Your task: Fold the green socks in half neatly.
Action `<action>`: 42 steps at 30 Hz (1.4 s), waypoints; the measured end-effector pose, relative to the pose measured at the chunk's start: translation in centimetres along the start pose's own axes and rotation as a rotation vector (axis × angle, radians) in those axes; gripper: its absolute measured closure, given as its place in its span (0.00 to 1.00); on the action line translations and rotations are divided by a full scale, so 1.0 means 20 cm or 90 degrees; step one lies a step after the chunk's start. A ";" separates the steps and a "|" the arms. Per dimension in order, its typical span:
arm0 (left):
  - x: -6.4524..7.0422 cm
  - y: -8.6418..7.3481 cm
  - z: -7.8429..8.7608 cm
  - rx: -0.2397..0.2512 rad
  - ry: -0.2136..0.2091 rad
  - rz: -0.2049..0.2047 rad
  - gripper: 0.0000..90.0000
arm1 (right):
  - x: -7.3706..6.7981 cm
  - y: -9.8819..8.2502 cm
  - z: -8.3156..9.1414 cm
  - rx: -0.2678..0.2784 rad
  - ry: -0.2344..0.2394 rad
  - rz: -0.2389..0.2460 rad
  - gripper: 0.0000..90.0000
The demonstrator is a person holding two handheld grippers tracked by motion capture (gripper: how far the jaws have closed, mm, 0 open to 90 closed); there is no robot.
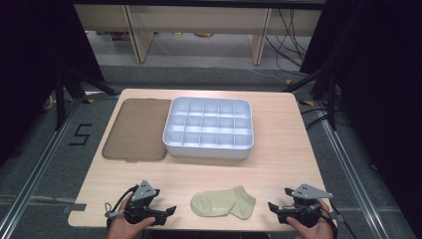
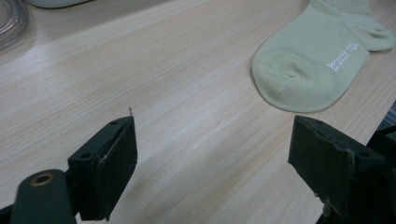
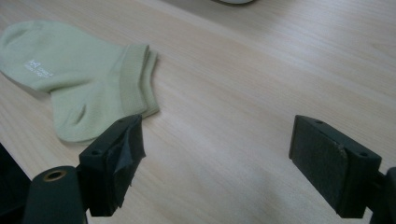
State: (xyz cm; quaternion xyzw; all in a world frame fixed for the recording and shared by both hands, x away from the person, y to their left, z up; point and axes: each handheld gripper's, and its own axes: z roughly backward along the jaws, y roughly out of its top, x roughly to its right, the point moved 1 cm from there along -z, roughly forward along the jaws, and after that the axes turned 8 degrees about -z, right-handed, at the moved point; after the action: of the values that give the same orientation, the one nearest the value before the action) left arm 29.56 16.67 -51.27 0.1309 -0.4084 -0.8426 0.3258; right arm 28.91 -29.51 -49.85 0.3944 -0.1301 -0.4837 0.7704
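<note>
Your wide-open left gripper [image 1: 171,211] and right gripper [image 1: 271,206] flank the sock [image 1: 223,203], lying lengthwise three-to-nine o'clock, about equally near both.

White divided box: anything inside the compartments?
The white box looks empty: every compartment visible from above shows bare white floor. The near wall hides a sliver of the front row's floor, so something tiny there can't be ruled out.

Pale green sock [image 1: 223,204] with white print, white divided tray [image 1: 209,127], brown lid [image 1: 134,130], light wood table [image 1: 278,154]
</note>
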 end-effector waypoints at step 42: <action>0.18 0.19 -0.23 -0.013 -0.028 -0.013 0.43 | 0.00 0.01 -0.01 -0.012 0.021 0.032 0.28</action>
State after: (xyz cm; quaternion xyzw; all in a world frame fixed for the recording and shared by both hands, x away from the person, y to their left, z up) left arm 30.68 9.86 -51.05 0.1131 -0.4059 -0.8526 0.3092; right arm 29.03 -29.40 -49.83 0.3919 -0.1226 -0.4589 0.7879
